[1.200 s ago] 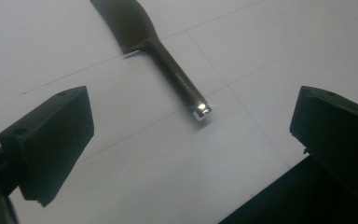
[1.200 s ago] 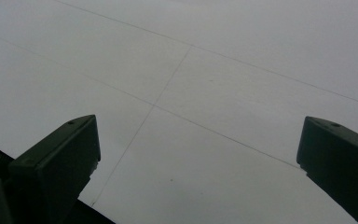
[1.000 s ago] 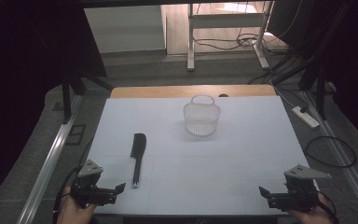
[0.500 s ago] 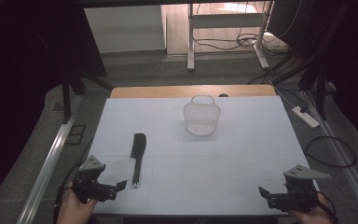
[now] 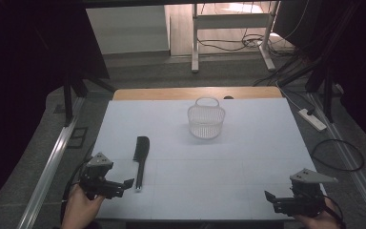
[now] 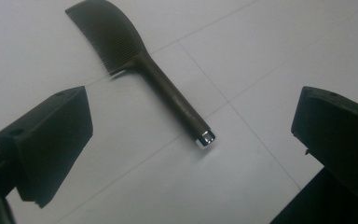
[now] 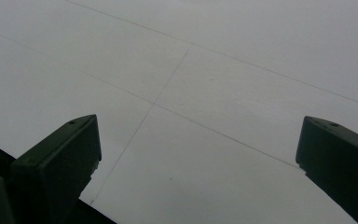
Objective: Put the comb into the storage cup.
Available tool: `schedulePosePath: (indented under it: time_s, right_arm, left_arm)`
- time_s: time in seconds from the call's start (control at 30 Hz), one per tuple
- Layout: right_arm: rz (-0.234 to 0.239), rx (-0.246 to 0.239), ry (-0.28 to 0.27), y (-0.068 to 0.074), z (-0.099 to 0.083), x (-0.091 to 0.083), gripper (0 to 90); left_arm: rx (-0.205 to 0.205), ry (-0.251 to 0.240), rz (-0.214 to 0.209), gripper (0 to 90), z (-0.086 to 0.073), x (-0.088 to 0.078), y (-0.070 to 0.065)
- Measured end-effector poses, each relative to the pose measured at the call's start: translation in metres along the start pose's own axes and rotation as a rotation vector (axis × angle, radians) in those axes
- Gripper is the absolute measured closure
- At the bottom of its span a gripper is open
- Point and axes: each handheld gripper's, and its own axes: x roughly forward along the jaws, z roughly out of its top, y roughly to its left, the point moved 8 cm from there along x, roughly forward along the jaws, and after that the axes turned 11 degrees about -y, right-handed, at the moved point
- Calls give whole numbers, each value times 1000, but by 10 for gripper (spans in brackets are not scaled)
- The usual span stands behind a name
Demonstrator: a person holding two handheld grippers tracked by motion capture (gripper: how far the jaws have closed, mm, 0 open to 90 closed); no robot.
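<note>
A black comb (image 5: 140, 157) with a silver-tipped handle lies on the white table, teeth end pointing away from me. In the left gripper view the comb (image 6: 144, 70) runs from upper left down to its handle tip, which lies between my jaws. My left gripper (image 5: 129, 182) is open, just left of the handle's near end, nothing held. In its own view the left gripper (image 6: 191, 135) hovers over the tip. My right gripper (image 5: 268, 196) is open at the near right edge, over bare table (image 7: 205, 93). A clear wire basket (image 5: 206, 120) stands at the middle back.
The white table top (image 5: 248, 148) has a wooden strip along its far edge. A power strip (image 5: 313, 119) and cables lie on the floor to the right. Metal rails run along both sides of the table.
My left gripper has moved forward and right, closer to the comb's handle end. The right gripper, comb and basket have stayed put.
</note>
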Motion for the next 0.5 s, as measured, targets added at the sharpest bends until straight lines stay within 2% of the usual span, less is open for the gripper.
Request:
schedulePosePath:
  time_s: [0.5]
  right_arm:
    - [0,0,3,0,0,0,5]
  left_arm:
    - [16,25,-23,0,11,18,-3]
